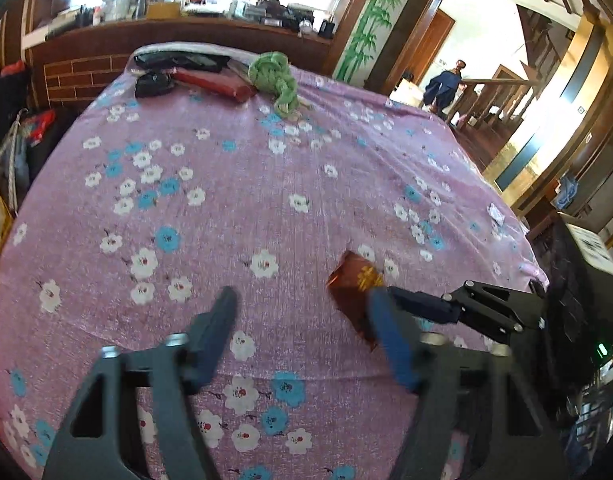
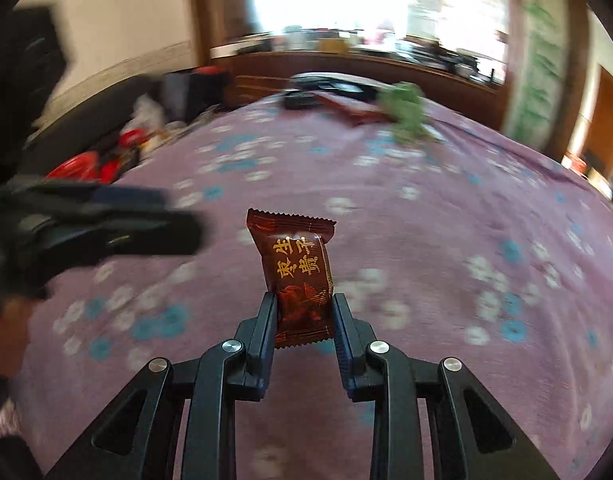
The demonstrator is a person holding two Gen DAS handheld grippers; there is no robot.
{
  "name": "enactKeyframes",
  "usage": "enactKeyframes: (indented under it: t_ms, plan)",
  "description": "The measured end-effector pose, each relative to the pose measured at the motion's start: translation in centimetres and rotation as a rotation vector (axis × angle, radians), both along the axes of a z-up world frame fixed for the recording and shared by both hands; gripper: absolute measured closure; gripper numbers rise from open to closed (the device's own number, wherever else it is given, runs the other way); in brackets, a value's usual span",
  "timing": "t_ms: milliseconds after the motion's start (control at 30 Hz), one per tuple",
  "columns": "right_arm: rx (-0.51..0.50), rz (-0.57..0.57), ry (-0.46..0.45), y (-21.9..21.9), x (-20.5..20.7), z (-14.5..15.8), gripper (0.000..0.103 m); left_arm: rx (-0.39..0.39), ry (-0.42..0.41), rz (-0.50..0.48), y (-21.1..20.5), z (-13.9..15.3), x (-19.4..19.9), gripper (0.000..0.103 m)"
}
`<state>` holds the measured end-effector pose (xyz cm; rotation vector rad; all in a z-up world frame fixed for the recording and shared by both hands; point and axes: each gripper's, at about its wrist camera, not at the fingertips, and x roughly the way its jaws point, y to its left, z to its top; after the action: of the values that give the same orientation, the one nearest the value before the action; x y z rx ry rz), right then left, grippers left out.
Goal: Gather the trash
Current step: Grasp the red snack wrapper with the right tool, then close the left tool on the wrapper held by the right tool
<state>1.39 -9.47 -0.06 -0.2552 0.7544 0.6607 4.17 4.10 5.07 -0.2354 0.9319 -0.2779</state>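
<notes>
A brown snack wrapper [image 2: 302,276] with gold lettering stands upright between the pads of my right gripper [image 2: 302,300], which is shut on its lower half, just above the purple floral bedsheet [image 2: 426,240]. In the left wrist view the same wrapper [image 1: 356,284] hangs at the tip of the right gripper [image 1: 394,294], which reaches in from the right. My left gripper [image 1: 302,304] is open over the sheet with nothing between its fingers; its right finger [image 1: 386,328] overlaps the wrapper's edge. The right wrist view shows the left gripper [image 2: 126,224] blurred at the left.
At the bed's far end lie a green cloth [image 1: 276,76], a red flat item [image 1: 214,82] and a black pouch [image 1: 152,84]. A small white scrap [image 1: 496,214] lies near the right edge. Bags and clutter crowd the floor at the left [image 1: 22,148].
</notes>
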Motion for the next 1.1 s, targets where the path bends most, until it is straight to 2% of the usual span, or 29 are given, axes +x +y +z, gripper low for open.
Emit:
enactKeyframes:
  t_ms: [167, 367, 467, 767, 900, 1000, 1100]
  plan:
    - [0.002, 0.094, -0.028, 1.5, -2.0, 0.2, 0.074, -0.006, 0.026, -0.011, 0.2, -1.1, -0.8, 0.076]
    - [-0.001, 0.146, -0.034, 2.7, -3.1, 0.5, 0.075, 0.024, 0.002, 0.013, 1.1, -0.7, -2.9, 0.077]
    - [-0.017, 0.156, -0.031, 3.3, -3.3, 0.3, 0.076, 0.055, 0.004, 0.019, 1.5, -1.0, -3.6, 0.082]
    - [-0.057, 0.175, -0.046, 4.8, -5.1, 0.3, 0.076, 0.038, 0.0, 0.035, 2.9, -1.2, -5.9, 0.083]
    - [-0.09, 0.177, -0.055, 5.4, -5.8, -0.1, 0.076, 0.02, 0.026, 0.047, 3.7, -1.9, -6.4, 0.083]
    - [-0.114, 0.172, -0.062, 5.6, -6.0, -0.5, 0.076, 0.013, 0.046, 0.066, 4.2, -2.5, -6.5, 0.076]
    - [-0.124, 0.17, -0.068, 5.6, -6.2, -0.5, 0.076, 0.012, 0.045, 0.063, 4.2, -2.8, -6.6, 0.074]
